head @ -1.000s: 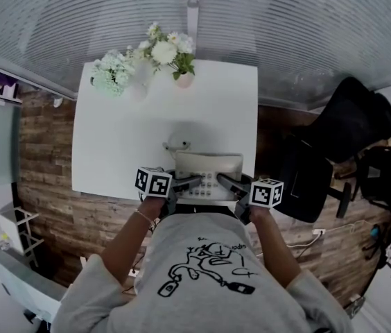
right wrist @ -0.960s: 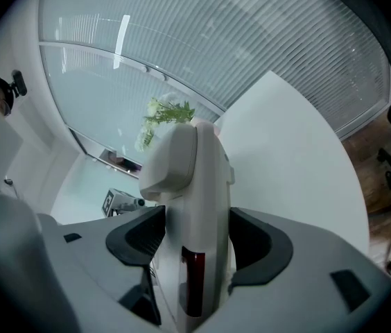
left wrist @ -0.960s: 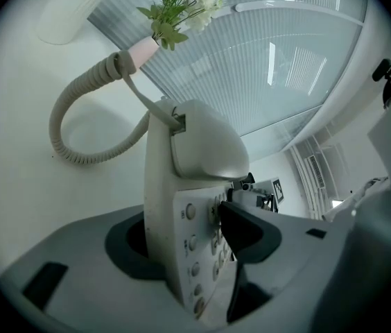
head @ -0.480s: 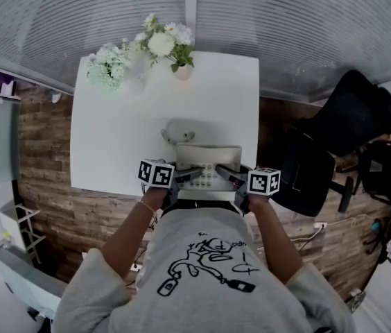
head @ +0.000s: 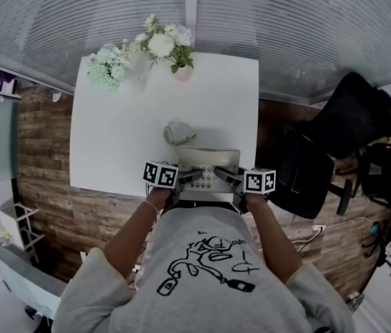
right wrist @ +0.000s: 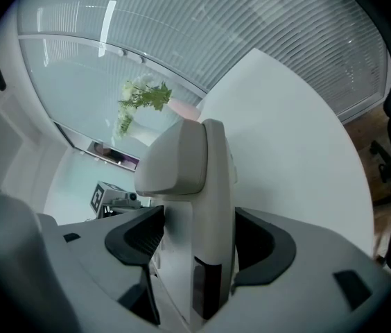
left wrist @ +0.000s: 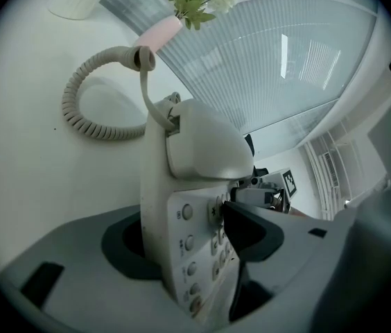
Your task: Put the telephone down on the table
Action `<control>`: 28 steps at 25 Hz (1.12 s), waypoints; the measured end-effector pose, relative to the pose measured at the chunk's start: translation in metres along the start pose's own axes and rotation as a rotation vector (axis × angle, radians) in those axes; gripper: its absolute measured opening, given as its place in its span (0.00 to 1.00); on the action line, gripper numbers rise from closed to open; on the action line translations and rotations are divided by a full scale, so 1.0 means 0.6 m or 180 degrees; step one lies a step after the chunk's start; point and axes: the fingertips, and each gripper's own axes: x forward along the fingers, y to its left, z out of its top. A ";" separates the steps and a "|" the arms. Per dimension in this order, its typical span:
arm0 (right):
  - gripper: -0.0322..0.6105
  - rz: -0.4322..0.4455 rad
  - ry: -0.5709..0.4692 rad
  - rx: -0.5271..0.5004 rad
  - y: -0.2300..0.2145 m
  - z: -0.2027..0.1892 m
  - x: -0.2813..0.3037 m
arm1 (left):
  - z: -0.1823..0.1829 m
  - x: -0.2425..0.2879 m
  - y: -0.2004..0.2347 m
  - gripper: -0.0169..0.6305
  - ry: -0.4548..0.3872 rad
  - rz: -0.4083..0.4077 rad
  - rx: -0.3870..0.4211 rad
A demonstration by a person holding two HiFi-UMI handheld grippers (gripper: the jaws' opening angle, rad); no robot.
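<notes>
A beige desk telephone (head: 208,162) with its handset on top sits at the near edge of the white table (head: 112,137); whether its base touches the table cannot be told. My left gripper (head: 194,177) grips its left side. In the left gripper view one pad presses the keypad and the other the underside of the telephone (left wrist: 195,151); these jaws (left wrist: 185,231) have just been opening slightly, with the phone still between them. My right gripper (head: 222,177) is shut on the right side of the telephone (right wrist: 195,186), pads on both faces (right wrist: 199,248). Its coiled cord (head: 177,133) (left wrist: 88,109) lies behind it.
Two flower vases stand at the table's far edge: a pink one (head: 183,75) and a white one (head: 109,71). A black office chair (head: 334,144) stands to the right of the table on the wooden floor (head: 43,186). Ribbed glass panels rise behind the table.
Both grippers have sunk with the telephone toward the table. The coiled cord has gathered into a fuller heap on the tabletop behind the phone.
</notes>
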 end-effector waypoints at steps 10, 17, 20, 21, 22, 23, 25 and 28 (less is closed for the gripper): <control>0.54 -0.0128 0.0075 -0.0029 -0.013 -0.001 0.015 | 0.003 0.003 0.026 0.48 -0.0012 0.0305 0.0091; 0.54 -0.0267 0.0111 -0.0061 -0.018 0.000 0.024 | 0.004 0.000 0.043 0.52 -0.0017 0.0477 0.0095; 0.54 -0.0340 0.0139 -0.0088 -0.018 0.003 0.024 | 0.006 0.000 0.047 0.54 -0.0017 0.0544 0.0104; 0.54 -0.0360 0.0148 -0.0085 -0.019 0.003 0.024 | 0.007 0.000 0.048 0.54 -0.0019 0.0558 0.0108; 0.54 -0.0377 0.0154 -0.0079 -0.021 0.002 0.024 | 0.007 0.000 0.048 0.54 -0.0020 0.0568 0.0111; 0.54 -0.0392 0.0157 -0.0072 -0.022 0.002 0.024 | 0.008 0.001 0.049 0.54 -0.0018 0.0578 0.0114; 0.55 -0.0417 0.0161 -0.0062 -0.022 0.002 0.024 | 0.008 0.001 0.049 0.55 -0.0012 0.0606 0.0121; 0.55 -0.0446 0.0166 -0.0041 -0.023 0.001 0.024 | 0.008 0.000 0.049 0.55 -0.0016 0.0656 0.0137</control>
